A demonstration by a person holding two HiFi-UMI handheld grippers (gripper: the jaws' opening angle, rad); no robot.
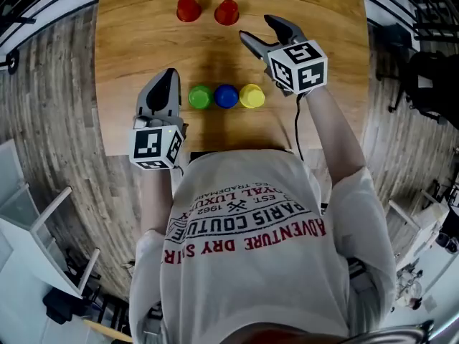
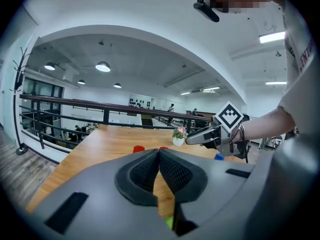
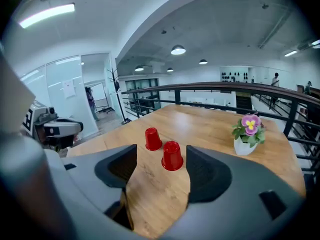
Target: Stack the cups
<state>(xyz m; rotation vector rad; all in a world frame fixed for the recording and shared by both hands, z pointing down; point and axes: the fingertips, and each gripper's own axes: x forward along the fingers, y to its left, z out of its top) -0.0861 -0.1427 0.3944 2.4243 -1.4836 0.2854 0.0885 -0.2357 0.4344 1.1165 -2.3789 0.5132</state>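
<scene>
Left gripper point(image 2: 159, 153) fingers are pressed together on nothing. Right gripper point(image 1: 256, 27) fingers stand wide and empty, facing the near red cup point(image 3: 172, 156) and the far red cup point(image 3: 153, 139) by the table's point(image 1: 143, 41) far edge. Only the head view shows the whole row of green cup point(image 1: 200, 97), blue cup point(image 1: 226, 96) and yellow cup point(image 1: 252, 96) toward the near edge. It crops the flowerpot point(image 3: 246, 136).

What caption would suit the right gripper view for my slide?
Open right gripper faces two upside-down red cups on a wooden table.

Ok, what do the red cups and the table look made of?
Red cups: probably plastic, with smooth walls, one even colour and a slight sheen. Table: wood or a wood-look laminate, with visible grain lines and a fairly matt surface.
</scene>
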